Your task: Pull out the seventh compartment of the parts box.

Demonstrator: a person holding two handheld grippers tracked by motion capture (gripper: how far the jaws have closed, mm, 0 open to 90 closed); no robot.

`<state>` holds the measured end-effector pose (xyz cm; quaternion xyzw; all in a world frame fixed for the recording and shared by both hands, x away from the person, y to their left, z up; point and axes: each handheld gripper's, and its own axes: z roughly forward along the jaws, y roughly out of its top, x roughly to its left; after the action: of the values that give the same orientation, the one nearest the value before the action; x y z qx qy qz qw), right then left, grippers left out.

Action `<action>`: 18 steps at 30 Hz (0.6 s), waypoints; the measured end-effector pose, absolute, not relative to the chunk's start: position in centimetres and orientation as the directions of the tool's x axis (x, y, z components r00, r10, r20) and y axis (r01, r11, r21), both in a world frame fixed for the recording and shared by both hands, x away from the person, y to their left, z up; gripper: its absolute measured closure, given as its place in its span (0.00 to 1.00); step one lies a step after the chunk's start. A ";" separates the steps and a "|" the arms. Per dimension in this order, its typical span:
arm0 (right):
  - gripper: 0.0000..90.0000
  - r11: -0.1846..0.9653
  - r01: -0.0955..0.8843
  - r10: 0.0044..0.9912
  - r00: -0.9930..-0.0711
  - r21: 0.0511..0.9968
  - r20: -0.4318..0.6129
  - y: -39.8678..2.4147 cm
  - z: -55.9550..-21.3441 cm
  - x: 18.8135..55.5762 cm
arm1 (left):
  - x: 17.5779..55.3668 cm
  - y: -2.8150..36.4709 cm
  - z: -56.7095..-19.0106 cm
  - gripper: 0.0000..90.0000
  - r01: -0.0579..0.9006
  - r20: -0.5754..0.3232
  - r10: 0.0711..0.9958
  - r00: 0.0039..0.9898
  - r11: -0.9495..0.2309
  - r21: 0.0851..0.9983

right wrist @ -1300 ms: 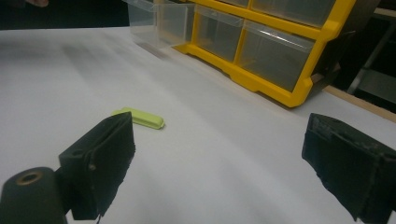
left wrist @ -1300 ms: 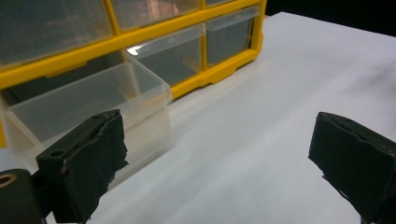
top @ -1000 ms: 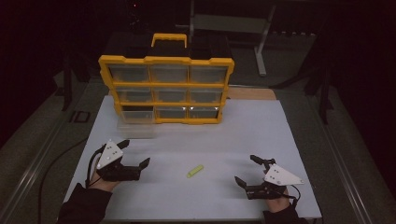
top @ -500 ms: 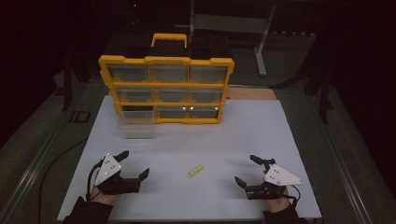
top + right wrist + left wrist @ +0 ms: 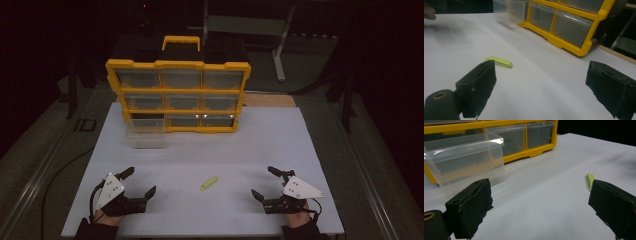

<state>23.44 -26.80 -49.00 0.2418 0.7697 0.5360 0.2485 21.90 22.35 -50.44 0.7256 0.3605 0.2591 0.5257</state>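
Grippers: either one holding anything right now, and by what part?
Nothing held. Left gripper and right gripper both stand open over the table; the green piece lies between them, untouched.

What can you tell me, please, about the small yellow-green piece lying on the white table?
The yellow-green piece is a small, flat, elongated bar with rounded edges, looking like matte plastic or rubber. It lies flat and slanted on the white table, about midway between the left gripper and the right gripper, in front of the yellow drawer organizer. Only the table touches it; both grippers are open and apart from it.
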 end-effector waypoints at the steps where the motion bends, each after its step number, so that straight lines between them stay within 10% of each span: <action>1: 0.10 0.308 0.110 0.639 -0.760 0.945 -0.120 -26.8 -49.0 23.4 | 21.9 22.4 -50.6 0.05 0.250 -0.002 0.794 0.608 -0.189 0.950; 18: 0.11 0.312 0.118 0.631 -0.768 0.943 -0.112 -26.7 -49.1 23.5 | 21.8 22.0 -51.0 0.05 0.211 0.029 0.791 0.611 -0.198 0.957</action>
<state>23.53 -26.71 -49.13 0.2420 0.7736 0.5344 0.2398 21.82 21.96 -51.01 0.7239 0.3463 0.2735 0.5303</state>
